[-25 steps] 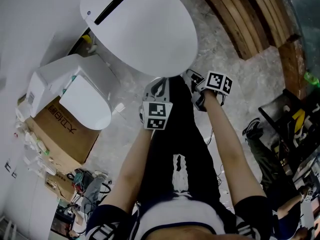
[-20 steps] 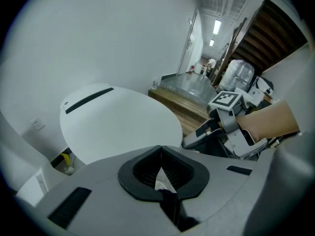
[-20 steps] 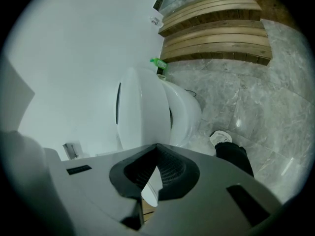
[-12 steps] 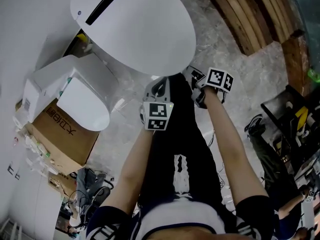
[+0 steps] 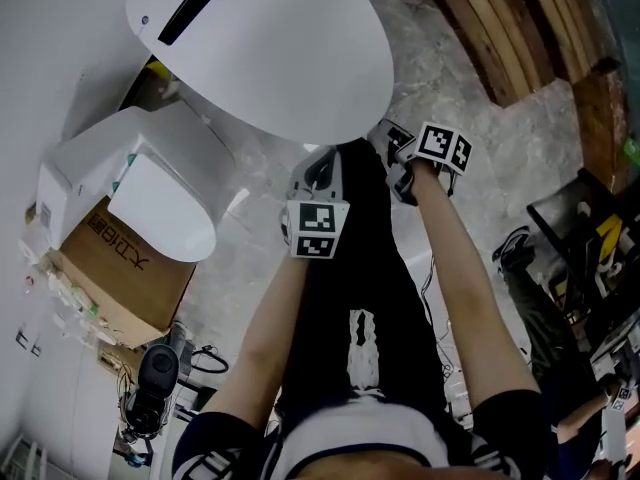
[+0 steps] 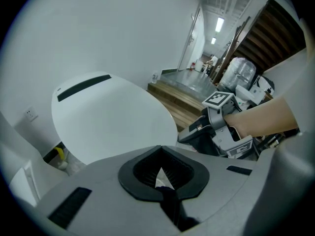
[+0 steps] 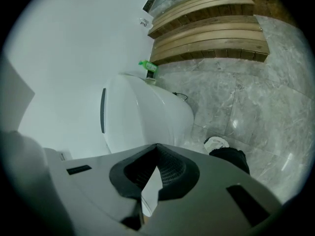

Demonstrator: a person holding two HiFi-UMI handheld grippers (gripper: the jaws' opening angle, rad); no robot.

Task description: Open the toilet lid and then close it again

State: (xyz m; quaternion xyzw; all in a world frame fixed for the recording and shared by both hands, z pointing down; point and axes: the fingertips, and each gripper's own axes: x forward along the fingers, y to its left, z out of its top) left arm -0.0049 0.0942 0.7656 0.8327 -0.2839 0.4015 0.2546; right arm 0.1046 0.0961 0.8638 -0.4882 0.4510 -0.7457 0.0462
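- The lid (image 5: 270, 48) lies flat on the toilet. It is straight ahead of both sets of fingertips, with its front rim the part nearest them.
- The left gripper (image 5: 319, 163) has its fingers pressed together with nothing between them. Its tips sit just short of the front rim, and I cannot tell whether they touch it.
- The right gripper (image 5: 392, 140) is likewise pressed together and empty. It is off to the right of the left fingers, beside the rim's front-right curve and apparently clear of it.
- A closed lid with two empty grippers at its front suits either end of the job. These views do not show whether it is not yet opened or already shut again.
- If the lift is still ahead, all of the task remains. The closed tips would need to slip under the front rim, swing the lid back toward the wall and then lower it.
- The person's legs (image 5: 365, 298) stand behind the fingers, and a box (image 5: 125, 258) lies well off to their left.
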